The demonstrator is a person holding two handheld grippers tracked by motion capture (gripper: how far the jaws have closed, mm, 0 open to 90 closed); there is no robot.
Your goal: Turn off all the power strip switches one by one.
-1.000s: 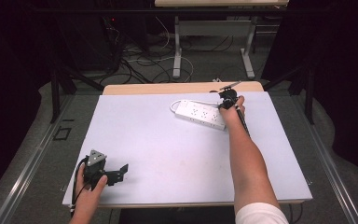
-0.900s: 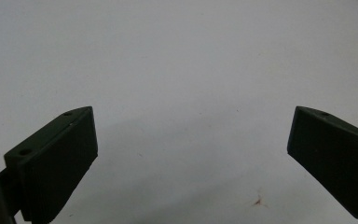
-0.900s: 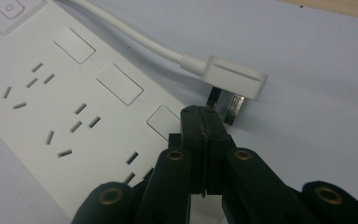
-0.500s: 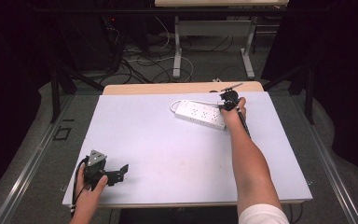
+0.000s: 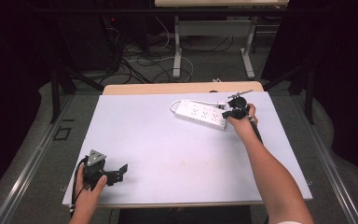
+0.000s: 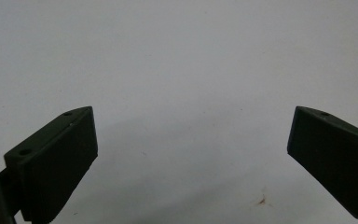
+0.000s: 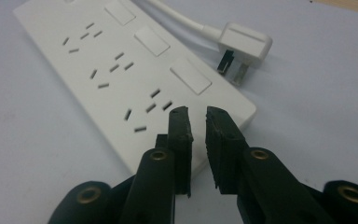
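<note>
A white power strip (image 5: 199, 113) lies on the white table (image 5: 168, 149) at the back right. Its cord loops round to a white plug (image 7: 244, 44), which lies loose beside it. My right gripper (image 5: 232, 112) hovers at the strip's right end. In the right gripper view its jaws (image 7: 198, 114) point at that end of the strip (image 7: 121, 79). They stand a narrow gap apart, have just been opening, and have nothing between them. My left gripper (image 5: 119, 171) rests at the front left of the table, with its jaws (image 6: 191, 135) wide open over bare tabletop.
A wooden strip (image 5: 182, 87) edges the table's far side. Beyond it are a desk's legs (image 5: 177, 46) and loose cables (image 5: 140, 56) on the floor. Bare tabletop stretches between the two grippers.
My right hand and gripper have drawn back a little toward the near side, off the plug end of the strip. The strip and my left gripper have stayed put.
</note>
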